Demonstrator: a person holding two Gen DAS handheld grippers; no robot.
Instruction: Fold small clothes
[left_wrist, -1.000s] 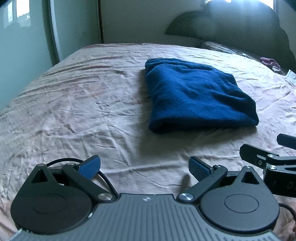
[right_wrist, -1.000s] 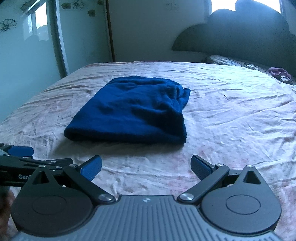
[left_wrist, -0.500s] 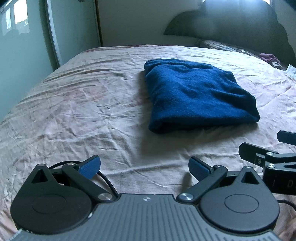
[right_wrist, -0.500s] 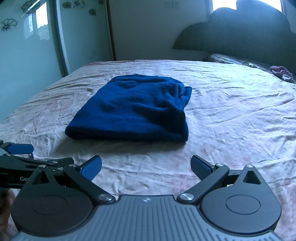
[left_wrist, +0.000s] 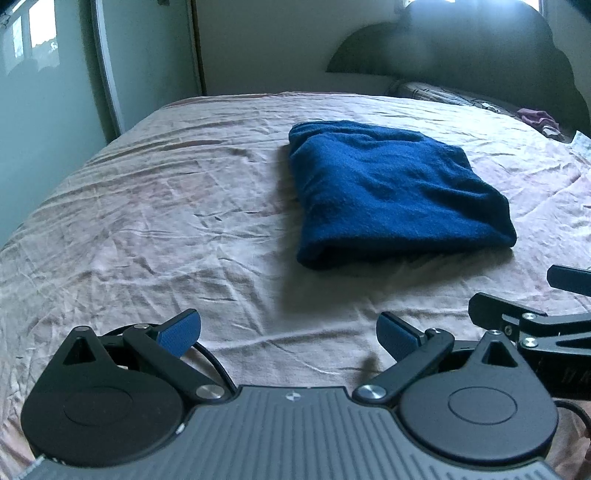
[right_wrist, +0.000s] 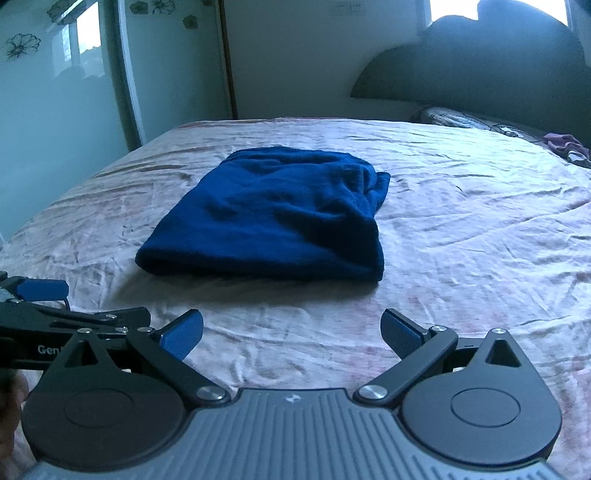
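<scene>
Blue fleece garment (left_wrist: 399, 192), folded into a thick pad, lay mid-bed (left_wrist: 147, 221); left gripper (left_wrist: 288, 334) and right gripper (right_wrist: 291, 334) fingers gaped wide, empty. Its bulky fold could spring open if nudged.

Your right gripper (right_wrist: 291, 332) hangs over the wrinkled pink bedsheet (right_wrist: 461, 229) with its blue-padded fingers (right_wrist: 400, 334) spread wide and nothing between them. Ahead of you, apart from both fingers, a folded dark blue garment (right_wrist: 273, 218) lies flat on the sheet. Your left gripper (right_wrist: 40, 295) pokes in at the left edge.
</scene>
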